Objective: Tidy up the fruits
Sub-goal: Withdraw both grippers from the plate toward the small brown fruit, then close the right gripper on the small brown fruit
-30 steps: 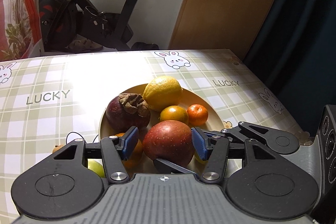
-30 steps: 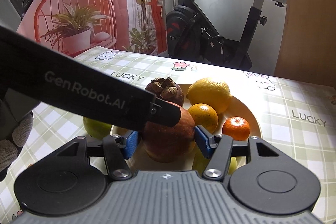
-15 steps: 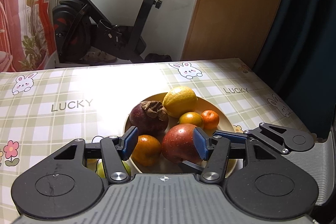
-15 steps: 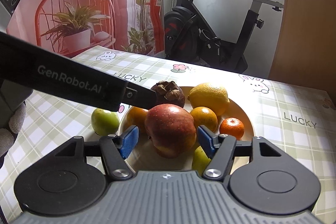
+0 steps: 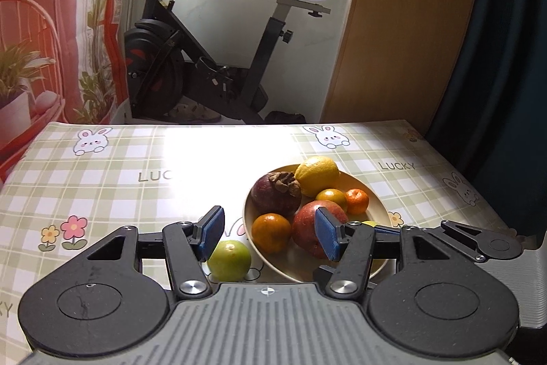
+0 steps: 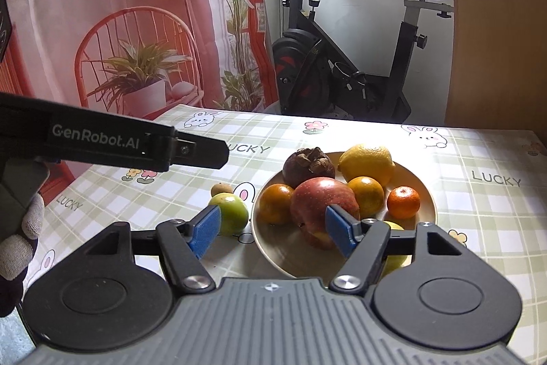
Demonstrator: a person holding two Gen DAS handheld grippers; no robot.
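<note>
A beige plate [image 5: 374,202] [image 6: 422,185] on the checked tablecloth holds a red apple [image 5: 309,228] [image 6: 321,206], a dark mangosteen [image 5: 275,194] [image 6: 307,165], a lemon [image 5: 316,170] [image 6: 367,163], two oranges, a small tangerine [image 6: 403,202] and a yellow-green fruit partly hidden behind the right gripper's finger. A green apple [image 5: 229,259] [image 6: 230,212] lies on the cloth left of the plate, a small brown fruit [image 6: 220,188] behind it. My left gripper [image 5: 268,235] and right gripper [image 6: 271,228] are both open and hold nothing, hovering short of the plate.
The left gripper's black arm [image 6: 112,142] and a gloved hand [image 6: 20,242] cross the left of the right wrist view. An exercise bike [image 5: 212,57] and a printed curtain [image 6: 119,23] stand beyond the table's far edge. A wooden panel [image 5: 403,23] rises at back right.
Both grippers have pulled back and up from the plate and opened wider. The red apple, earlier between their pads, now rests free on the plate.
</note>
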